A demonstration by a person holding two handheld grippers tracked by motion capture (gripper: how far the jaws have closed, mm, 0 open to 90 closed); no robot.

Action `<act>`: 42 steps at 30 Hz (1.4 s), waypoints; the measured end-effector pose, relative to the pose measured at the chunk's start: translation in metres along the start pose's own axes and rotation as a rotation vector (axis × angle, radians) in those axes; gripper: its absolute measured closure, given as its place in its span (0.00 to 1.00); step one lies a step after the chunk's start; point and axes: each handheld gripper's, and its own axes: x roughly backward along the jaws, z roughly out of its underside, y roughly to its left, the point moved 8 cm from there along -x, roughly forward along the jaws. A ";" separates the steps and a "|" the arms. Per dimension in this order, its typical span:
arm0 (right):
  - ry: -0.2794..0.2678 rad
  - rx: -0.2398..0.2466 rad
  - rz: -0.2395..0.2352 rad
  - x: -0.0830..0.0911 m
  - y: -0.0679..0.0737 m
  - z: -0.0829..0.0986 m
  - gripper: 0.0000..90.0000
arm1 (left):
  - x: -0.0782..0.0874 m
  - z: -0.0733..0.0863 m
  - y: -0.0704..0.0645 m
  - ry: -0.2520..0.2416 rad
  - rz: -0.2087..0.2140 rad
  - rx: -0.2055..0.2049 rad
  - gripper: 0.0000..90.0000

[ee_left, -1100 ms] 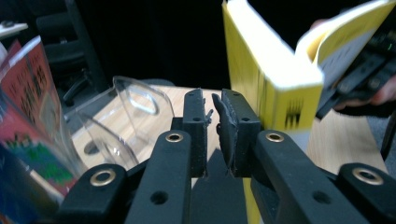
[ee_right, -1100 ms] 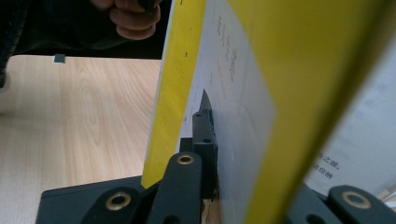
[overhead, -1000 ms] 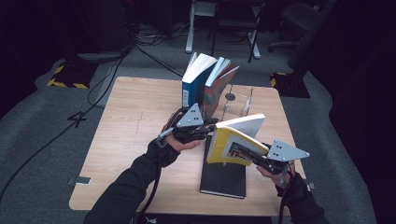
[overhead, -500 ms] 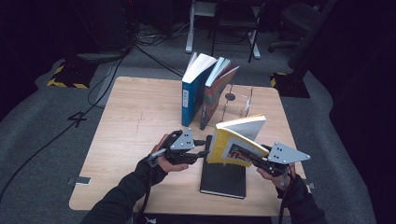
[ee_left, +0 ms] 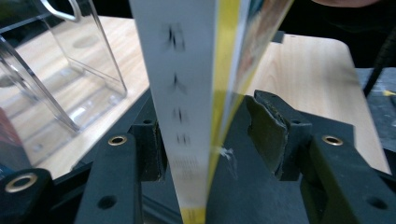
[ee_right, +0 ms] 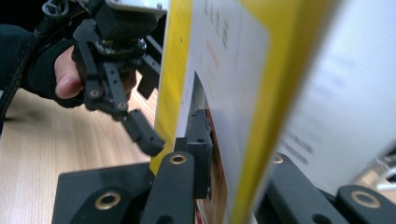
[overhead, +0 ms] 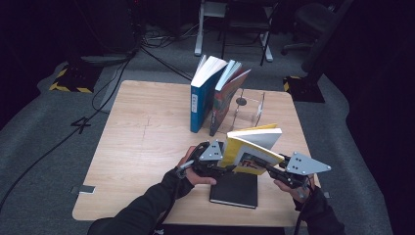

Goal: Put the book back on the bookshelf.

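While my right gripper (overhead: 268,169) pinches the yellow paperback (overhead: 252,147) w/ both jaws pressed on its pages, lifted above the black book (overhead: 235,190) on the table (overhead: 147,137), my left gripper (overhead: 219,164) is spread around its other edge, one jaw apart.

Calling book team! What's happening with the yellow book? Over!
Right hand-held gripper shut on yellow book. Left hand-held gripper open around its edge. Black book lying beneath.

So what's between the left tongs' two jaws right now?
The spine edge of the yellow-and-white paperback book stands between them in the left gripper view; one jaw touches it, the other stands slightly apart. The right tongs clamp its far end.
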 end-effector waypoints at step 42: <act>0.072 -0.092 0.142 0.006 -0.024 0.027 0.47 | 0.017 -0.077 -0.011 -0.130 0.064 -0.047 0.66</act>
